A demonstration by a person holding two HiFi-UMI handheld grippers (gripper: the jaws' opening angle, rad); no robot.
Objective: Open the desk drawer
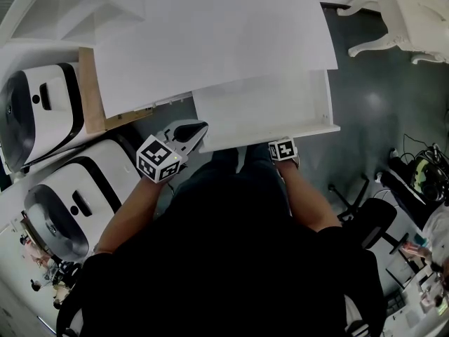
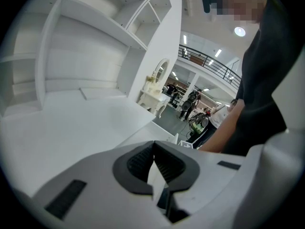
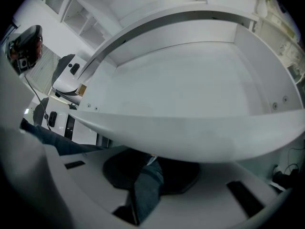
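The white desk drawer (image 1: 261,109) stands pulled out from under the desktop (image 1: 210,41), and its bare inside (image 3: 190,80) is in view. My right gripper (image 1: 283,149) is at the drawer's front panel (image 3: 190,137), right of its middle, pointing steeply down. Its jaws (image 3: 151,162) stand partly apart, with my jeans showing between them. Their tips are hidden behind the panel's edge. My left gripper (image 1: 193,129) hovers at the drawer's left front corner. It is shut, its pads (image 2: 143,159) meeting at the tips, and holds nothing.
Two white rounded machines (image 1: 42,111) (image 1: 70,202) stand on the floor to the left, beside a wooden board (image 1: 91,90). An office chair base (image 1: 365,209) and cables (image 1: 421,167) lie to the right. A white ornate table (image 1: 407,20) stands at the far right.
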